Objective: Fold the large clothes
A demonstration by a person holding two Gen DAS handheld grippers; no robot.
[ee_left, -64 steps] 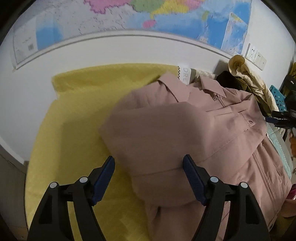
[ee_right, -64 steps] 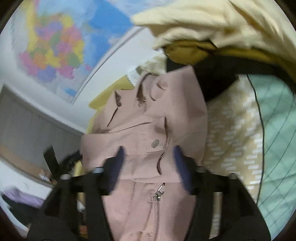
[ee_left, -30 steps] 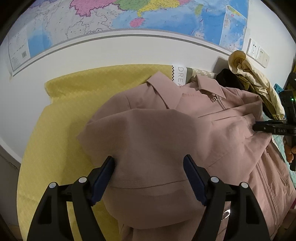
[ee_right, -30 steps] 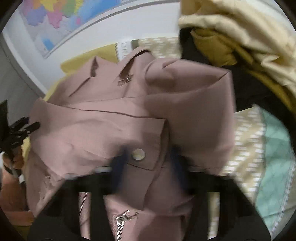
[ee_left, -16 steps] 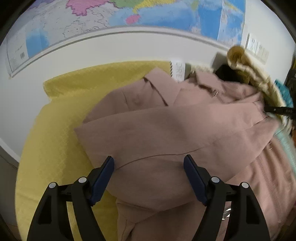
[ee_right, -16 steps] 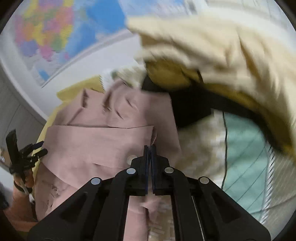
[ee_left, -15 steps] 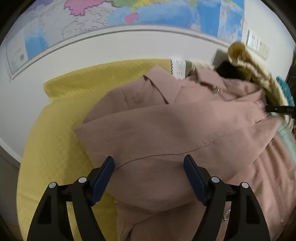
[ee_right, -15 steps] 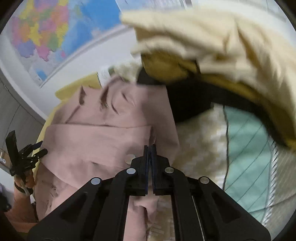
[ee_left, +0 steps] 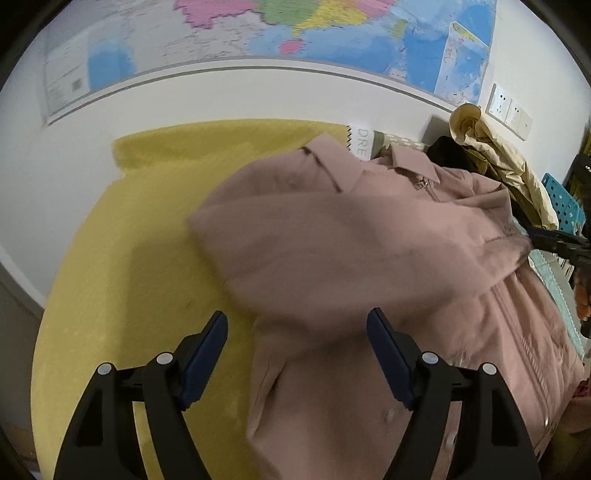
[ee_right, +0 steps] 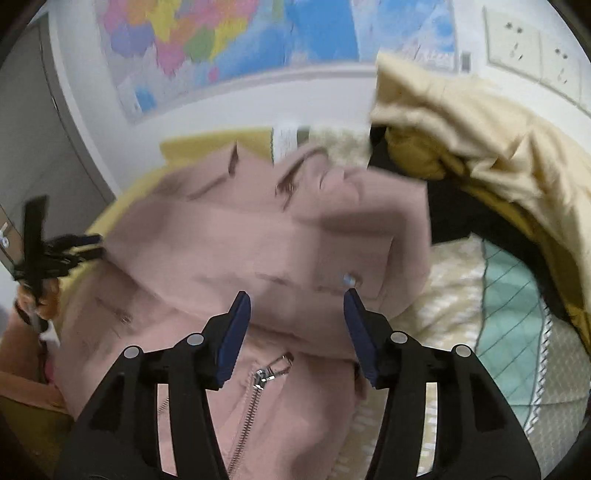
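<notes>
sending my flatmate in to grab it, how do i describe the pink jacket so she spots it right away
Under the big wall map lies a yellow blanket. Spread across its right part is the dusty pink jacket, collar toward the wall, one sleeve folded over its front. Unlike the cream coat heaped beside it, it lies flat and has a silver zipper.

Setting: domestic room, probably a bedroom. Evidence: large coloured wall map (ee_left: 295,33) across 12 o'clock on a white wall; wall sockets (ee_left: 509,110) at 2 o'clock; work surface covered by a yellow blanket (ee_left: 122,266) from 12 to 7 o'clock and a green quilted cover (ee_right: 513,317) at 4 o'clock. Heap of clothes (ee_right: 480,140), cream, mustard and black, at 1 o'clock. Blue perforated basket (ee_left: 563,206) at 3 o'clock.
</notes>
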